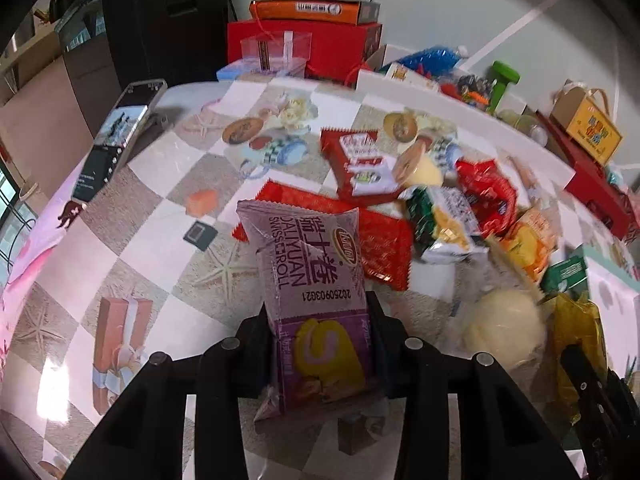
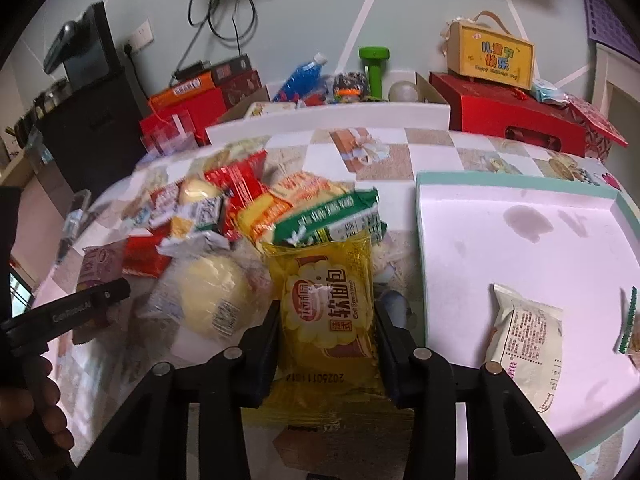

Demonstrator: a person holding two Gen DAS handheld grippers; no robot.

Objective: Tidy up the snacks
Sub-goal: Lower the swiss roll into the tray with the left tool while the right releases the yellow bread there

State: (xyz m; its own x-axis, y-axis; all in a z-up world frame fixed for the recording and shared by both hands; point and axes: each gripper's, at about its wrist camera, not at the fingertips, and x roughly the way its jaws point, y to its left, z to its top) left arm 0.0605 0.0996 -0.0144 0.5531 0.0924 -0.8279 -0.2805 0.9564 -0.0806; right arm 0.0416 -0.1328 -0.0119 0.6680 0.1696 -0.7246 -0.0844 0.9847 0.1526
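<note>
My left gripper [image 1: 320,320] is shut on a purple Swiss roll packet [image 1: 308,276], which stands up between its black fingers above the patterned tablecloth. My right gripper [image 2: 326,320] is shut on a yellow soft bread packet [image 2: 326,308]. A heap of snack packets [image 2: 224,216] lies on the table between the two grippers: red wafer packs [image 1: 360,164], a green packet [image 2: 336,216] and a round pale bun in clear wrap [image 2: 212,296]. In the right wrist view the left gripper's black finger [image 2: 92,300] shows at the left edge, held by a hand [image 2: 36,412].
A pale pink tray with a green rim [image 2: 520,184] lies to the right, holding a white packet [image 2: 524,340] and part of another. Red boxes [image 2: 516,120], a yellow gift box [image 2: 492,56], a green dumbbell [image 2: 374,68] and a phone on a stand [image 1: 116,140] line the table's far side.
</note>
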